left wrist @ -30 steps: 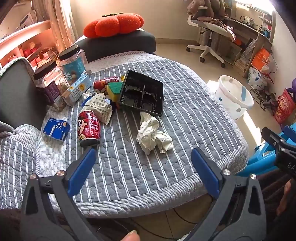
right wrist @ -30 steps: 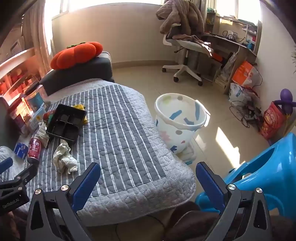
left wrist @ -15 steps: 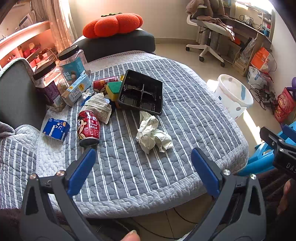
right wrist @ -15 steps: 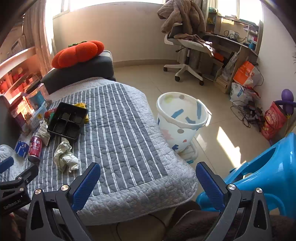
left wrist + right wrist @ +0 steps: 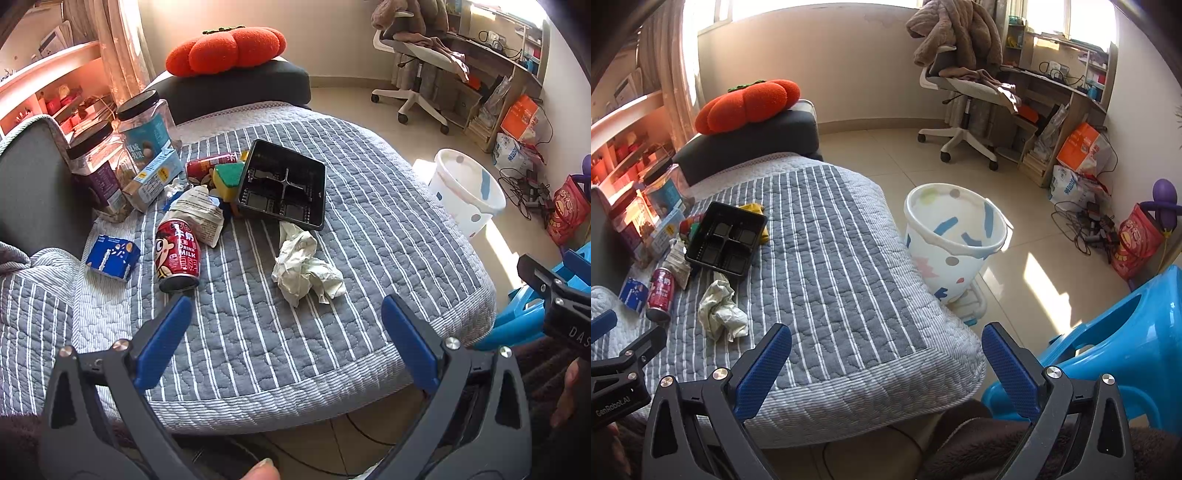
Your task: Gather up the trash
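Observation:
Trash lies on a grey striped quilt (image 5: 369,229): a crumpled white paper (image 5: 304,267), a red milk can (image 5: 177,256), a black plastic tray (image 5: 282,188), a torn wrapper (image 5: 199,216) and a small blue carton (image 5: 112,256). A white patterned bin (image 5: 955,240) stands on the floor right of the bed. My left gripper (image 5: 286,336) is open and empty, near the quilt's front edge, short of the paper. My right gripper (image 5: 886,363) is open and empty over the quilt's front right corner. The paper (image 5: 720,312) and tray (image 5: 727,238) also show in the right wrist view.
Two clear jars (image 5: 110,158), a light blue box (image 5: 155,179), a second can (image 5: 210,166) and a sponge (image 5: 227,179) crowd the back left. A dark cushion with an orange pumpkin pillow (image 5: 225,50) lies behind. A blue plastic stool (image 5: 1108,347) stands right; an office chair (image 5: 964,107) farther back.
Both grippers have drifted slightly forward toward the bed. Nothing has been picked up and the jaws stay open.

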Demonstrator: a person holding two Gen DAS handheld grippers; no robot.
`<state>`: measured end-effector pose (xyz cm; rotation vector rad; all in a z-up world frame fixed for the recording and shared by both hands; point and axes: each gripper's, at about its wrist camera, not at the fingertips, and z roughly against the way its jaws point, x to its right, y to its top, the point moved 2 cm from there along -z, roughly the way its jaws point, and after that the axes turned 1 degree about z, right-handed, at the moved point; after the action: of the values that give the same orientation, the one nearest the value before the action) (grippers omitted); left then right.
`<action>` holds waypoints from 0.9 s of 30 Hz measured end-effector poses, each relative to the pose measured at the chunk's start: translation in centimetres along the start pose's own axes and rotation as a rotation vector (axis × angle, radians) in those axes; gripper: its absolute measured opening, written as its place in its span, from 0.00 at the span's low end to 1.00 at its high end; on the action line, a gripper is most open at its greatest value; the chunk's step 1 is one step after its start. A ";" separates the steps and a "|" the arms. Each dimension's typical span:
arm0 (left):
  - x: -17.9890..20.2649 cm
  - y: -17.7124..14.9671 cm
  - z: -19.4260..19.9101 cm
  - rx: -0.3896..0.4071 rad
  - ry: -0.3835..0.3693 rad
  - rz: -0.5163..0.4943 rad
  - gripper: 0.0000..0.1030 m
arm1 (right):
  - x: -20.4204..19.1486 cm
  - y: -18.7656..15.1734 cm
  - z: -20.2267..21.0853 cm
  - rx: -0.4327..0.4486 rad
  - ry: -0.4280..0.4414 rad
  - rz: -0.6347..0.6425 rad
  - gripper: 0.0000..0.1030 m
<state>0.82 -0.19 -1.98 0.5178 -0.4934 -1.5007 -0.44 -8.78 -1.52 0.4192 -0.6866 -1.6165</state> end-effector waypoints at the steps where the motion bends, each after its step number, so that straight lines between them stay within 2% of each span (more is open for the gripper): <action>1: 0.0 0.0 0.0 0.000 0.000 0.000 0.99 | 0.0 0.0 0.1 0.001 0.000 0.001 1.00; 27: -0.3 -0.1 0.0 -0.003 -0.002 0.005 0.99 | -0.4 -0.2 0.1 0.001 0.002 0.007 1.00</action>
<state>0.67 0.06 -2.03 0.5121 -0.4942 -1.4970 -0.62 -8.35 -1.67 0.4189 -0.6864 -1.6095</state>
